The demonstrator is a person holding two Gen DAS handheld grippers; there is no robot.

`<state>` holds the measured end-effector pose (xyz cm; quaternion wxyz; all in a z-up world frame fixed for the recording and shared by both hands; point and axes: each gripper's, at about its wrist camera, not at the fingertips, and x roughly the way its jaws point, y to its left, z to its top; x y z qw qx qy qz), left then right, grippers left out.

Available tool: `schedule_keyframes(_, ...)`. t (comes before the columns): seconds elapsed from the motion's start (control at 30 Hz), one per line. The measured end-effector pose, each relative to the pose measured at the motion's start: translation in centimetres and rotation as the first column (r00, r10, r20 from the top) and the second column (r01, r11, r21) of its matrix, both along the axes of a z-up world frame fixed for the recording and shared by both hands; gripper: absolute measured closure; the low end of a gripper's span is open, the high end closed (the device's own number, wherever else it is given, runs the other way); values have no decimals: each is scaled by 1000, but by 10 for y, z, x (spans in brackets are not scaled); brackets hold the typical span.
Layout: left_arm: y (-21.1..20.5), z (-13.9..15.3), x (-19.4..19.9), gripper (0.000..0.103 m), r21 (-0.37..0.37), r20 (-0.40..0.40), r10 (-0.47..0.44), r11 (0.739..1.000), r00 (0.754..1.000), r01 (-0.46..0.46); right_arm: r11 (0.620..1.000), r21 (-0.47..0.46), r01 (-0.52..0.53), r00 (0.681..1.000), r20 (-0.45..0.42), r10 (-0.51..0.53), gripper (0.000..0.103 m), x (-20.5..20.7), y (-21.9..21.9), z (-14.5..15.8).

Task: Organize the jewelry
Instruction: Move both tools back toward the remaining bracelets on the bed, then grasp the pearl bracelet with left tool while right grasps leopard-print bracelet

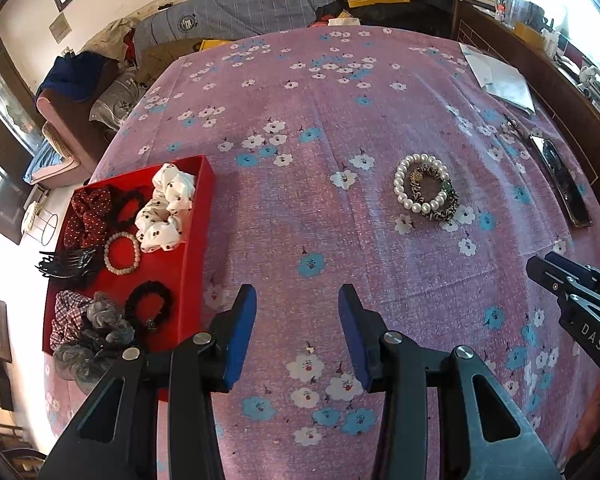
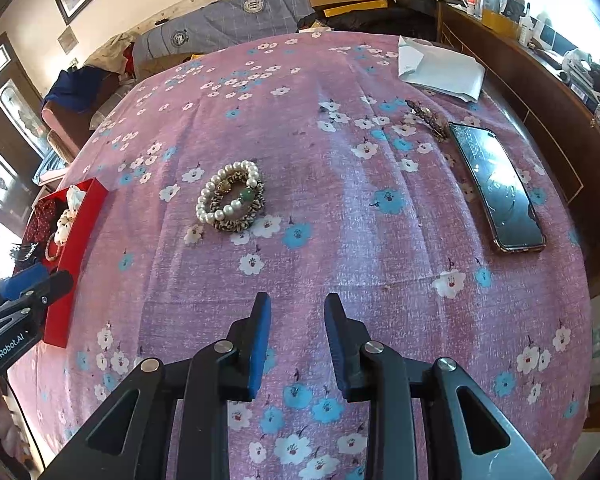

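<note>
A white pearl bracelet point(image 1: 405, 183) point(image 2: 210, 200) lies on the floral pink cloth, overlapping a leopard-print scrunchie point(image 1: 444, 209) point(image 2: 240, 222) with a green bead. A red tray point(image 1: 198, 216) point(image 2: 82, 232) at the left holds scrunchies, a black claw clip and a pink bead bracelet point(image 1: 121, 253). My left gripper point(image 1: 297, 332) is open and empty, just right of the tray and short of the pearl bracelet. My right gripper point(image 2: 296, 340) is open and empty, near the front of the bed, with the bracelet ahead to its left.
A phone point(image 2: 496, 186) point(image 1: 560, 180) lies on the cloth at the right, with a brown hair clip point(image 2: 428, 118) and white paper point(image 2: 440, 68) beyond it. A wooden headboard shelf runs along the right. Bedding and boxes pile up at the far end.
</note>
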<state>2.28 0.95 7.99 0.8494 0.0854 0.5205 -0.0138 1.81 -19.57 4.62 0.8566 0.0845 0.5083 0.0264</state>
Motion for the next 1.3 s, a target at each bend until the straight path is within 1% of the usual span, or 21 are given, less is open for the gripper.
schedule_keyframes(0.17,-7,-10,13,62,0,-14,-3,1000,1000,3,1000,17,-6,1000,-2,6,73,6,-4,-4)
schedule_keyframes(0.3,-9,-16,33,62,-44,-15,-12,999,1000,11,1000,23,-8,1000,-4,9,73,11,-8,-8)
schedule_keyframes(0.37,-9,-20,47,62,-105,-16,-22,994,1000,20,1000,28,-6,1000,-5,7,73,12,-10,-9)
schedule_keyframes(0.43,-9,-24,65,62,-184,-35,-34,983,999,27,999,36,-3,1000,-6,3,73,13,-12,-12)
schedule_keyframes(0.47,-10,-27,75,62,-231,-46,-42,972,998,31,999,40,-2,1000,-6,2,73,13,-13,-13)
schedule_keyframes(0.5,-11,-29,83,62,-262,-55,-49,964,997,33,999,45,0,1000,-7,1,73,13,-14,-14)
schedule_keyframes(0.57,-18,-32,94,62,-297,-52,-63,954,997,45,998,56,1,1000,-5,-1,73,13,-15,-14)
schedule_keyframes(0.7,-39,-41,112,66,-326,-56,-119,941,991,94,997,73,1,1000,4,-1,73,11,-16,-14)
schedule_keyframes(0.73,-45,-46,116,68,-321,-65,-130,941,989,103,997,76,-3,1000,7,2,73,10,-15,-14)
schedule_keyframes(0.8,-55,-57,123,77,-297,-88,-142,948,986,111,997,78,-9,1000,10,8,73,10,-14,-13)
schedule_keyframes(0.83,-58,-61,126,79,-289,-96,-144,951,985,111,997,80,-14,1000,15,13,73,10,-13,-12)
schedule_keyframes(0.87,-60,-64,128,81,-282,-97,-145,953,985,113,997,81,-16,1000,18,15,73,9,-13,-11)
schedule_keyframes(0.9,-64,-64,127,81,-269,-74,-150,955,986,125,997,81,-18,1000,22,17,73,9,-13,-10)
schedule_keyframes(1.0,-74,-65,126,81,-227,-63,-174,961,983,156,996,83,-15,1000,22,13,73,10,-15,-11)
schedule_keyframes(1.07,-80,-66,125,81,-188,-52,-191,966,980,178,996,87,-9,1000,16,8,73,11,-18,-13)
schedule_keyframes(1.1,-84,-67,125,85,-160,-50,-203,968,978,193,996,87,-5,1000,12,4,73,12,-19,-14)
schedule_keyframes(1.13,-87,-67,124,90,-113,-48,-206,973,977,200,996,87,-3,1000,7,2,73,12,-20,-16)
schedule_keyframes(1.17,-87,-67,123,94,-84,-49,-205,976,978,200,996,87,-2,1000,3,2,73,13,-21,-17)
schedule_keyframes(1.23,-80,-67,120,94,-78,-65,-190,980,980,185,996,86,-5,1000,0,5,73,15,-22,-17)
schedule_keyframes(1.3,-62,-67,115,94,-75,-78,-150,987,986,144,997,80,-11,1000,4,10,73,18,-21,-16)
